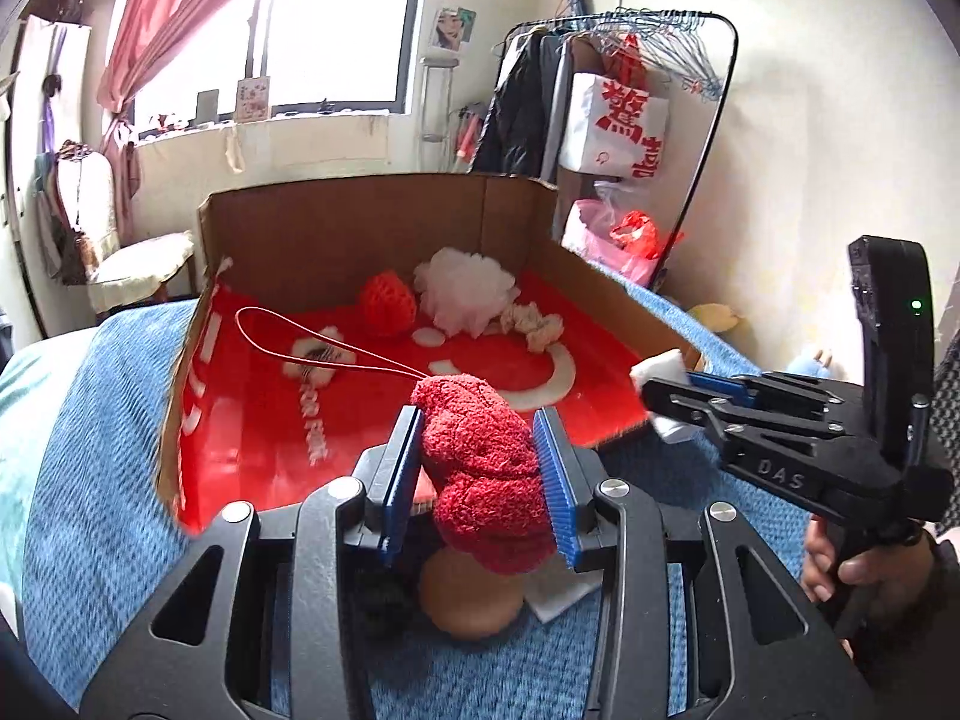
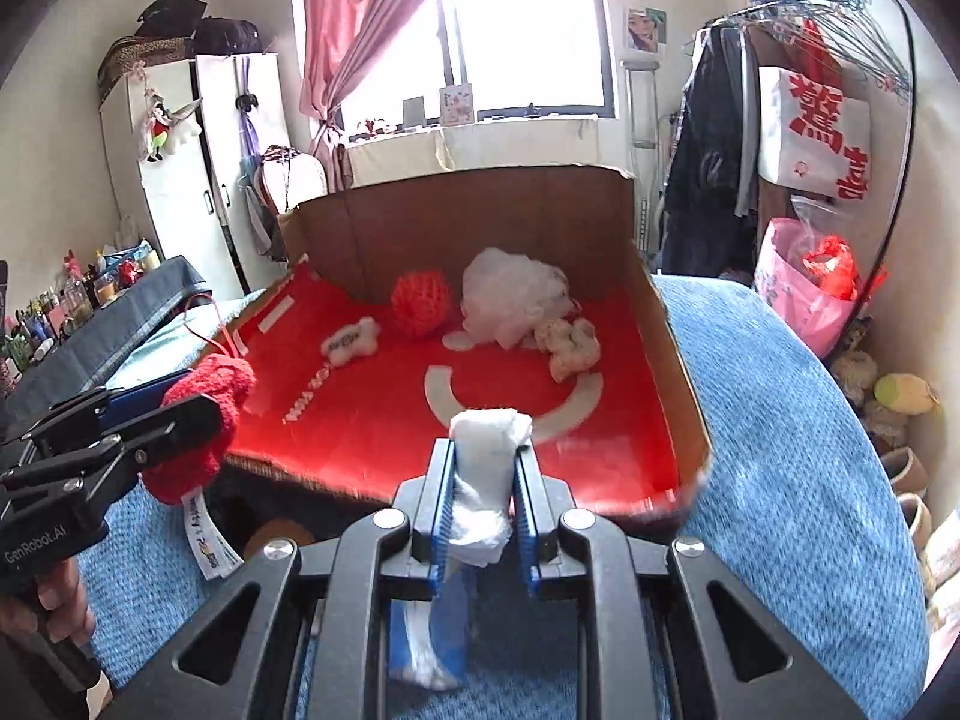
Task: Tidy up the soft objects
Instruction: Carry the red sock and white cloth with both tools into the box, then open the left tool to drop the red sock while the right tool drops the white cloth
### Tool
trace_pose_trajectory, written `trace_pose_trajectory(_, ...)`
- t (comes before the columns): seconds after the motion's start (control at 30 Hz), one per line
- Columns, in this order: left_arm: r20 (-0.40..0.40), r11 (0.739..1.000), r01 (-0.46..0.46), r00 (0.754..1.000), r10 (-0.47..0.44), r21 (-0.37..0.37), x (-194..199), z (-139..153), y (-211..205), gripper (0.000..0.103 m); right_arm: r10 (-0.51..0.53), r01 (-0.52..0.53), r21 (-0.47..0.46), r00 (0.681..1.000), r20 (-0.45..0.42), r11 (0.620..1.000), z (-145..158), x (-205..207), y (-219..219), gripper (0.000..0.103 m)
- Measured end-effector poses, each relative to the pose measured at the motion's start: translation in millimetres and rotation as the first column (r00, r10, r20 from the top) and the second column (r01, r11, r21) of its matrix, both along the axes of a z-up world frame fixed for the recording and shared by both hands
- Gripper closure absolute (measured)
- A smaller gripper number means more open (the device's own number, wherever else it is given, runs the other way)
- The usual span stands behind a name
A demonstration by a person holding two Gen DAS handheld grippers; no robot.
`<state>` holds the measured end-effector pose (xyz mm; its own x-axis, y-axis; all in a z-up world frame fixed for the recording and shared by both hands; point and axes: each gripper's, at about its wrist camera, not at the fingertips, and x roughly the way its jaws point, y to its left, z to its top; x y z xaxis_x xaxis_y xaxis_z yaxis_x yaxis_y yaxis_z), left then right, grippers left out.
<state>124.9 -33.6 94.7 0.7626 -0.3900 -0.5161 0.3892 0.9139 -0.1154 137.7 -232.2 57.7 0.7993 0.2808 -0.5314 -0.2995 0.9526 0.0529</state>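
My left gripper (image 1: 480, 468) is clamped on a red fuzzy plush (image 1: 486, 468); my right gripper (image 2: 480, 504) pinches a white cloth roll (image 2: 486, 480). Both hover at the near edge of the red-lined cardboard box (image 2: 666, 324). I should carry each well inside before releasing.

The cardboard box (image 2: 666, 324) is open at its near edge and top; tall walls block its back and right side. Inside, its front red floor lies bare (printed marks only), while a red ball (image 2: 421, 303), white puff (image 2: 516, 294) and cream scrunchie (image 2: 569, 345) crowd the back
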Motion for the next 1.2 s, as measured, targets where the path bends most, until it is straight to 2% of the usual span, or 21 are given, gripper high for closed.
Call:
trace_pose_trajectory(0.27, -0.089, 0.995, 0.095, 0.992, -0.093, 0.016, 81.9, 7.3, -12.6, 0.067, 0.091, -0.092, -0.002, 0.988, -0.127, 0.996, 13.2, 85.7, 22.2, 0.082)
trace_pose_trajectory(0.33, -0.118, 0.995, 0.094, 0.989, -0.089, 0.041, 101.7, 2.6, -16.0, 0.067, 0.102, -0.103, 0.007, 0.98, -0.173, 0.995, 11.3, 108.0, 25.8, 0.082)
trace_pose_trajectory(0.4, -0.173, 0.994, 0.108, 0.98, -0.1, 0.034, 121.4, -4.1, -17.9, 0.067, 0.116, -0.115, 0.02, 0.968, -0.22, 0.993, 7.9, 125.1, 29.8, 0.082)
trace_pose_trajectory(0.53, -0.27, 0.993, 0.11, 0.958, -0.097, 0.034, 152.9, -23.3, -20.0, 0.067, 0.107, -0.116, -0.016, 0.952, -0.287, 0.993, -1.3, 153.5, 36.6, 0.082)
trace_pose_trajectory(0.63, -0.316, 0.993, 0.108, 0.945, -0.086, 0.054, 170.0, -37.6, -21.9, 0.067, 0.105, -0.123, -0.036, 0.94, -0.323, 0.992, -7.6, 165.7, 41.5, 0.082)
trace_pose_trajectory(0.8, -0.343, 0.991, 0.105, 0.937, -0.071, 0.083, 184.5, -52.0, -26.3, 0.067, 0.11, -0.142, -0.059, 0.923, -0.368, 0.988, -18.1, 177.1, 46.9, 0.082)
trace_pose_trajectory(0.87, -0.362, 0.991, 0.108, 0.929, -0.075, 0.073, 187.2, -53.5, -27.3, 0.067, 0.104, -0.144, -0.075, 0.917, -0.385, 0.987, -22.1, 182.6, 48.2, 0.082)
trace_pose_trajectory(1.0, -0.358, 0.987, 0.108, 0.932, -0.059, 0.118, 192.5, -53.5, -32.0, 0.067, 0.102, -0.15, -0.088, 0.907, -0.409, 0.985, -27.3, 190.3, 49.2, 0.081)
trace_pose_trajectory(1.2, -0.392, 0.987, 0.105, 0.919, -0.048, 0.124, 202.5, -61.6, -34.3, 0.067, 0.098, -0.154, -0.097, 0.897, -0.432, 0.983, -31.3, 192.8, 49.8, 0.08)
